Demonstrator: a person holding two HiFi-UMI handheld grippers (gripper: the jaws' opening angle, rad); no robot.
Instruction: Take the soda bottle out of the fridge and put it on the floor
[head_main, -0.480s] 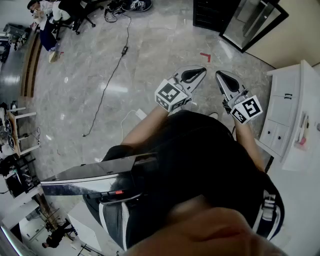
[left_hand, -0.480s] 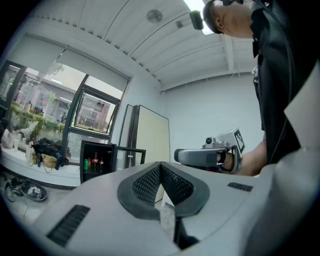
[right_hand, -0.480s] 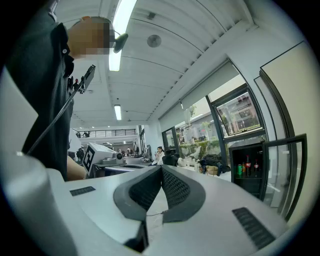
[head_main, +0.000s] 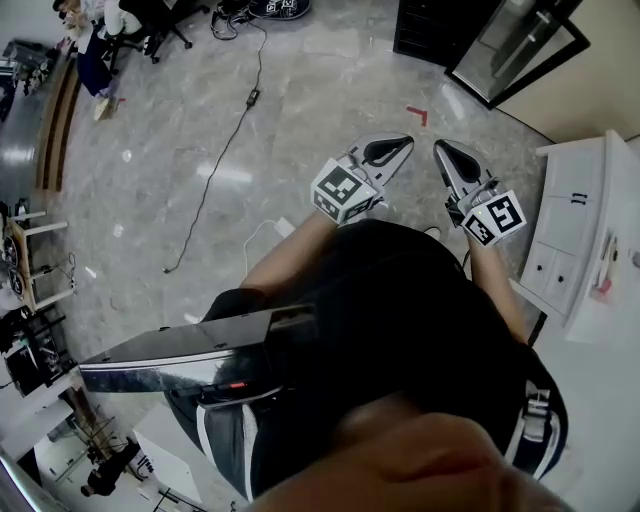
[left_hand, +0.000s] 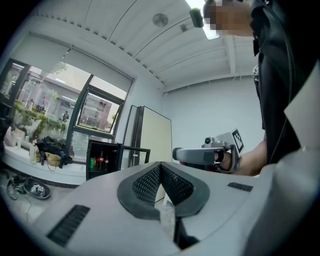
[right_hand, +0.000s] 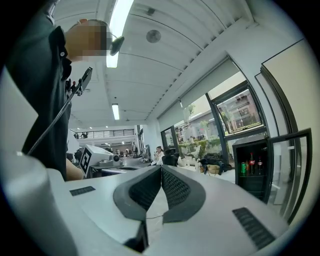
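The left gripper (head_main: 398, 147) is held with jaws pressed together on nothing, and the right gripper (head_main: 443, 152) likewise. The fridge (head_main: 425, 28) stands well apart, ahead and to the right, its glass door (head_main: 520, 40) open; the soda bottle (right_hand: 251, 163) is seen upright on a shelf inside, beside 1 other bottle. The fridge should be approached first, with 1 gripper's jaws spread only near the shelf, so the neighbouring cans (right_hand: 243, 168) are not knocked.

bottles (right_hand: 252, 163) too small to identify, fridge (head_main: 425, 32) cut off overhead
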